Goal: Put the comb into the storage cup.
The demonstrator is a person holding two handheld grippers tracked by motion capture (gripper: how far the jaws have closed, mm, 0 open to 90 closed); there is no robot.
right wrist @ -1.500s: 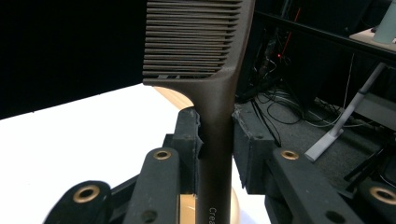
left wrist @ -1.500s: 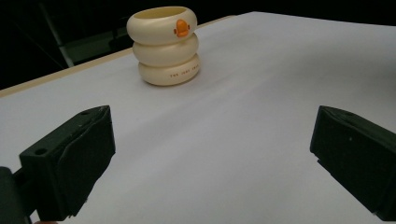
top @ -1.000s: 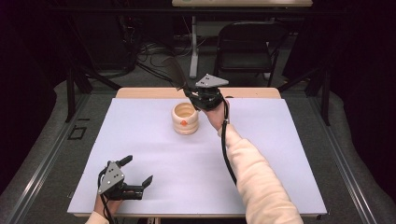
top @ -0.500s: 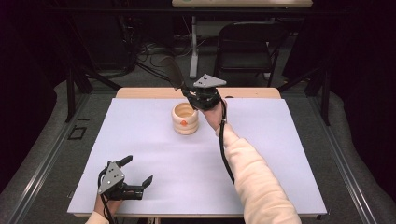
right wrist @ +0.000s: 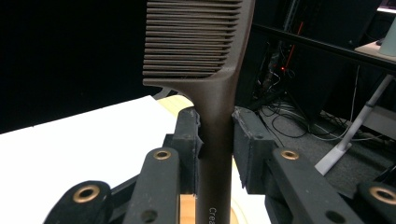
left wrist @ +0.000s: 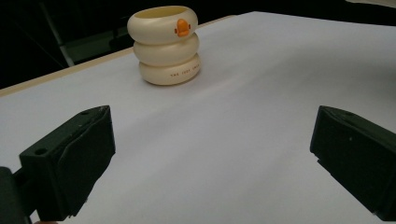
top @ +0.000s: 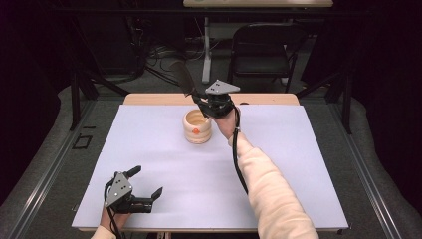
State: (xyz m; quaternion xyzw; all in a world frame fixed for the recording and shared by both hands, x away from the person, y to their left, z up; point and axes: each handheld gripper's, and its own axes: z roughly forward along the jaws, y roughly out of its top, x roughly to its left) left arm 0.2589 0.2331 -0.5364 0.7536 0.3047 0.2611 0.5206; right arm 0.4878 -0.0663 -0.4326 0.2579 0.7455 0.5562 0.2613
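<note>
Your left gripper (top: 144,191), at 7 o'clock on the table, rests with jaws spread, unmoved. Farther off, your right gripper (top: 201,102) still clamps the brown comb (top: 182,77) above the cream ringed cup's (top: 197,127) 1 o'clock rim, barely shifted.

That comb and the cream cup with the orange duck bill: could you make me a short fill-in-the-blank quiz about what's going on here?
1. The right gripper is shut on the handle of a dark brown ____.
2. The left gripper rests low over the table with its jaws ____.
3. The cream cup looks like ____ stacked rings.
4. The comb's teeth end points ____, away from the cup.

Missing words: comb; open; three; up
</note>
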